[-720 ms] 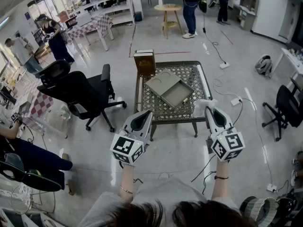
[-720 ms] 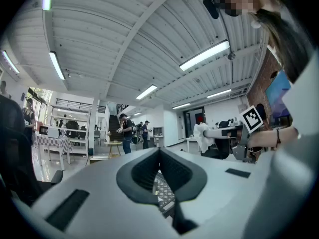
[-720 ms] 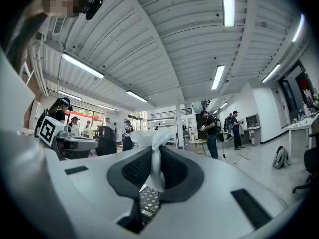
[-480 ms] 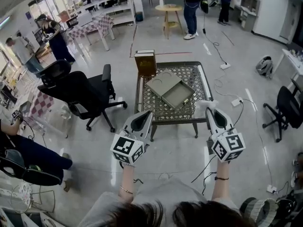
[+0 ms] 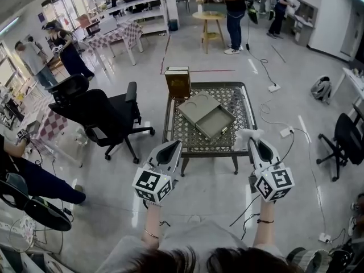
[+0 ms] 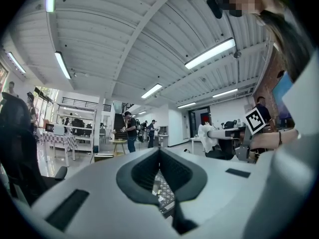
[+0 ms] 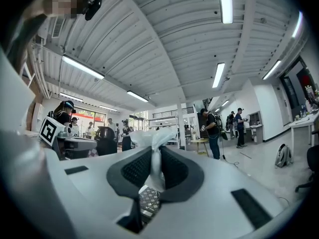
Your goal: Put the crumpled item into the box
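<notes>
Since the earlier frames the lattice-topped metal counter (image 5: pixel 242 95) has slid slightly down the head view, and both tools remain level before it. The right hand-held gripper (image 5: pixel 254 141) is clenched on the white crumpled item (image 5: pixel 249 132), a thin, creased, paper-like wad. Ribbed dark pads pinch it so that it stands above the jaws near the counter's front edge, probably for release over the shallow grey rectangular box (image 5: pixel 216 121). The box lies open mid-counter, its flat lid (image 5: pixel 196 104) touching alongside. The left hand-held gripper (image 5: pixel 172 145) is closed on nothing and held clear.
</notes>
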A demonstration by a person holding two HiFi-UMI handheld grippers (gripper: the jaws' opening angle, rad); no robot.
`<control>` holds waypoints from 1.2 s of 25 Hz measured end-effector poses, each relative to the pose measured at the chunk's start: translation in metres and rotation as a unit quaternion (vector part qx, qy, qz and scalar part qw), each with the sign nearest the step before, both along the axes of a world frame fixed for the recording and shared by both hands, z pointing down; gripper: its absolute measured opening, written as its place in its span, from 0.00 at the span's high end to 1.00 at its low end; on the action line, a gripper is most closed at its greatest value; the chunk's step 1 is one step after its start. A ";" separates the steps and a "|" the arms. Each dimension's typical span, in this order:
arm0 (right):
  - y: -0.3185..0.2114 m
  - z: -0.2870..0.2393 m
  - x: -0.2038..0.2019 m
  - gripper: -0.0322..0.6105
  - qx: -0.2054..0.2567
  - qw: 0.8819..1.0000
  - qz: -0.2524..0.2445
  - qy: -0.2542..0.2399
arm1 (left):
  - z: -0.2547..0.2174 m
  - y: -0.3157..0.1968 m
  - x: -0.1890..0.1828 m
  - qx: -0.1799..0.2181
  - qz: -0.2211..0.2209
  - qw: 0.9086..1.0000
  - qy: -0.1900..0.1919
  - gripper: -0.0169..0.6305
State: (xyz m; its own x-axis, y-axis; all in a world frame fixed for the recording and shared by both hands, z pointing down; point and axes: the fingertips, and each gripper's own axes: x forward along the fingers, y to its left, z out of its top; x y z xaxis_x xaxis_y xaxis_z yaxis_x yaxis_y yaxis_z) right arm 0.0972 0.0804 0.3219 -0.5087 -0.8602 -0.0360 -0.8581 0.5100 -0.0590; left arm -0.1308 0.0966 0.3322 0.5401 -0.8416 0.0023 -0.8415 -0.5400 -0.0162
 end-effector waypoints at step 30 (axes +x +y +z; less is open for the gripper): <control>-0.110 0.028 -0.010 0.86 -0.036 0.999 -0.023 -0.024 | 0.025 -0.117 -0.002 -0.032 -0.006 0.999 0.018 0.95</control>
State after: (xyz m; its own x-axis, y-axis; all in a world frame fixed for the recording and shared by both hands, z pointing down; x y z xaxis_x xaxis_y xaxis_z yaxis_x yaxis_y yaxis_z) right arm 0.0877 -0.0298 0.3501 -0.5468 -0.8373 -0.0011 -0.8292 0.5417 -0.1378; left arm -0.1329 -0.0201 0.3572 0.5314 -0.8463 0.0370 -0.8469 -0.5297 0.0474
